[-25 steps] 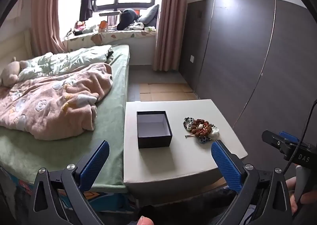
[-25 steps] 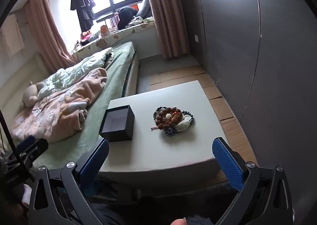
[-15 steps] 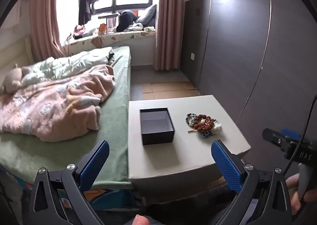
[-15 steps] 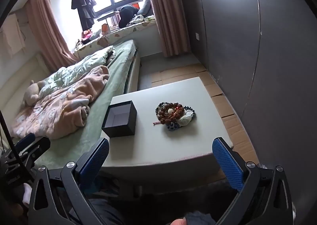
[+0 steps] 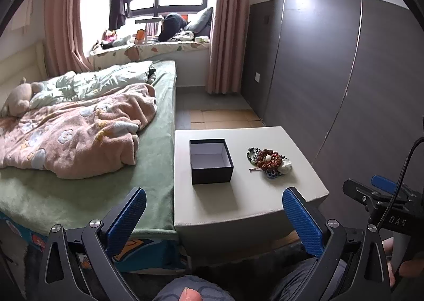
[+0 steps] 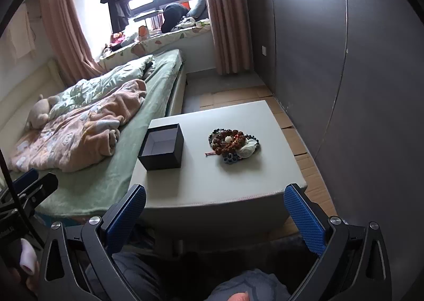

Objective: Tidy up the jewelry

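Task not started, as far as the views show. The box (image 5: 211, 161) sits lidless and empty on the table (image 5: 238, 208), on its bed-side half. The jewelry (image 5: 269, 162), a heap of bead strings with a pale piece, lies on the tabletop near the box, on the side away from the bed, not touching it. Nothing is inside the box. Left gripper (image 5: 214, 217) is spread wide and holds nothing, hanging off the table's near edge, well short of the box. Right gripper (image 6: 214, 216) is likewise splayed and empty, same side. All left to do: pick up each piece and put it into the box.
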The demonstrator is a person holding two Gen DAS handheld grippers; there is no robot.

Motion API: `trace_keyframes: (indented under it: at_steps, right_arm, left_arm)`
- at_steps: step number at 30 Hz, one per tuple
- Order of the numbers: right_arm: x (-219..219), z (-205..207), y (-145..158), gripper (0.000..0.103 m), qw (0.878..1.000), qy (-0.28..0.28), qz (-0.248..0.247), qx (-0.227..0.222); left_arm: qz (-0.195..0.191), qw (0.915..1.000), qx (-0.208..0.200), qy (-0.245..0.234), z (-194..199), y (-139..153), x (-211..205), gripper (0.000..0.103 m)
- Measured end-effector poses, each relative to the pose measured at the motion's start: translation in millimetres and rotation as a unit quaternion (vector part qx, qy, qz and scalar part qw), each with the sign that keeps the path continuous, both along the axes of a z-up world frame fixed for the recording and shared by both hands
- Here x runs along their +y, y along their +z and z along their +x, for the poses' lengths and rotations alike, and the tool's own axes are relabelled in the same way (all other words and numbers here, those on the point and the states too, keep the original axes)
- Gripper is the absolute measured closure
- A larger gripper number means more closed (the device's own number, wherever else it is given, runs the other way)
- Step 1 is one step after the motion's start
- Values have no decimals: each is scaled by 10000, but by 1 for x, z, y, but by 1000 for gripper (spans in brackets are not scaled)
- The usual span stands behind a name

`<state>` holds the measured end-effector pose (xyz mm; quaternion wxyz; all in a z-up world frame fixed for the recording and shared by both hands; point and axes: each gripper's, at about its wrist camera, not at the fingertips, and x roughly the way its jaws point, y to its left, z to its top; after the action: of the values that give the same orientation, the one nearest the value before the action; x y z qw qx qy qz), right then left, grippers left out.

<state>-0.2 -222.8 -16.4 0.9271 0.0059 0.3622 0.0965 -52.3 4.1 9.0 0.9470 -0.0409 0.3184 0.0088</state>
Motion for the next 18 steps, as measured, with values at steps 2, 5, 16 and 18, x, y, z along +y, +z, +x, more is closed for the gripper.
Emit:
trace_keyframes:
  at_steps: [2,5,16,18]
  right_arm:
    - [2,-3,3,0,10000,8,6,-45]
    - [4,-7,8,0,10000,15,-7,-95]
    - [5,-13,10,0,9999,-47,-17,-142]
    - [4,-15,9,0,9999,-72,0,-139]
  left_arm:
    - [46,10000,-20,-12,-3,1,-2,0]
    - [72,10000,-30,-47,-5,2,-3,0]
    - [59,9998,-47,-186,-9,5,-10,0]
    - [96,9997,-53,-206,-9,6,-13,0]
